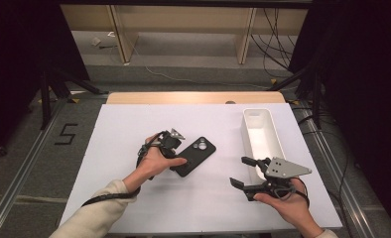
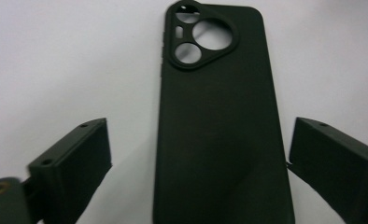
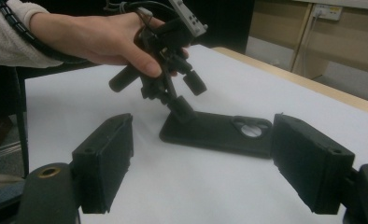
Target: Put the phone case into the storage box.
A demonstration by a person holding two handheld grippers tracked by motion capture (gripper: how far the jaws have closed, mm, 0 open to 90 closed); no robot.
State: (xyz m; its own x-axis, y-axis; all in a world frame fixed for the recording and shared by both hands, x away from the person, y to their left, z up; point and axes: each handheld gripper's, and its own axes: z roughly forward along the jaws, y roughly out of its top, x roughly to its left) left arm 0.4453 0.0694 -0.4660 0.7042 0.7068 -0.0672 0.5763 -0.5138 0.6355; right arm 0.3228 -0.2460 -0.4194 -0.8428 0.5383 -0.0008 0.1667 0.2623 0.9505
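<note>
Surface: white sheet (image 1: 134,198) over a wooden table (image 1: 196,97); dark room, cables on the floor behind. I use the phone case as my landmark.
Phone case: black phone case (image 1: 195,155), lying flat on the sheet near its middle, back side up, camera cutout at the far end. In the left gripper view I see it running up between the jaws, cutout end at the top (image 2: 219,121).
Left gripper: left gripper (image 1: 176,161) sits at the near-left end of the case, tilted down onto it. Jaws stand wide, one on each side of the case, a gap showing on both sides in its own view, so no grip. From the right gripper view (image 3: 187,99) one jaw tip appears to rest on the near end of the case; I can't tell if it really presses.
Left hand: left hand (image 1: 154,166) just left of the case, wrapped round the gripper body.
Right gripper: right gripper (image 1: 244,172) to the right of the case and nearer me, well apart from it. Jaws wide, nothing between them, pointed toward the case.
Right hand: right hand (image 1: 288,203) under the gripper, near the sheet's front edge.
Tray: long white tray (image 1: 249,139) right of the case, past the right gripper, running front to back.
</note>
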